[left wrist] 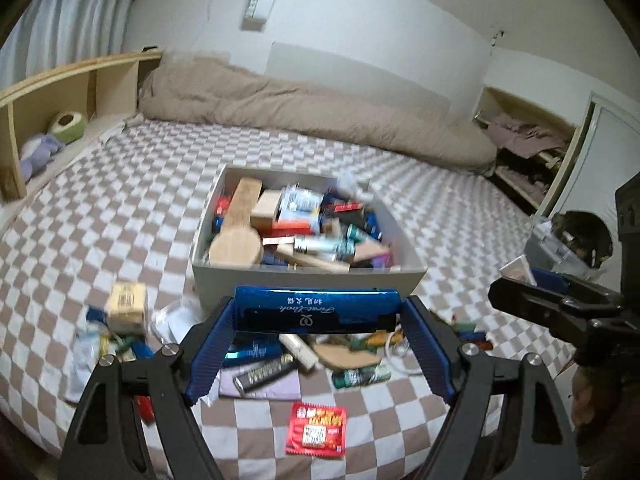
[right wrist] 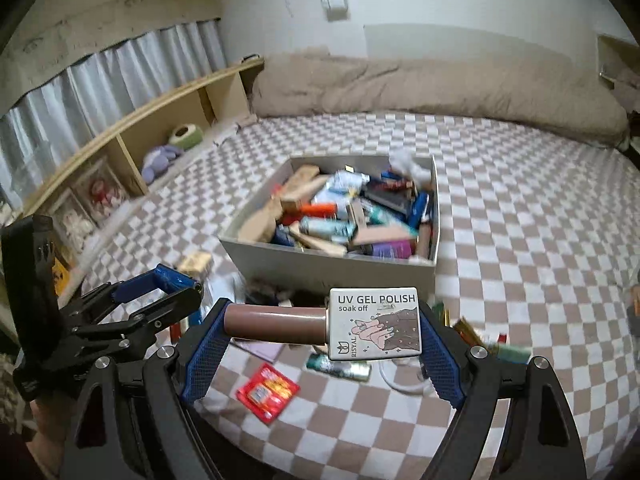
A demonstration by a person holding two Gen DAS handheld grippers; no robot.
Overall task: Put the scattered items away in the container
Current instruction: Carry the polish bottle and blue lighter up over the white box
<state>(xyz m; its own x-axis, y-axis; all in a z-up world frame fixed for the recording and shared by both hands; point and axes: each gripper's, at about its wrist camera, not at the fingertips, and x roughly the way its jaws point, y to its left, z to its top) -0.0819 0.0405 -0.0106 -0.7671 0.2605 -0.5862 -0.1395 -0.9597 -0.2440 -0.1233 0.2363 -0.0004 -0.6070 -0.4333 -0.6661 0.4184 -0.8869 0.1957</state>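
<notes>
A grey open box sits on the checkered bed, filled with several small cosmetic items. My left gripper is shut on a shiny blue rectangular case, held crosswise just in front of the box's near wall. My right gripper is shut on a UV gel polish bottle with a brown cap, held in front of the box. Scattered items lie on the bed below both grippers: a red sachet, a green tube, a black tube.
A small tan carton lies left of the box. A rolled beige duvet lies along the far wall. A wooden shelf with plush toys runs along the left. The left gripper shows in the right wrist view.
</notes>
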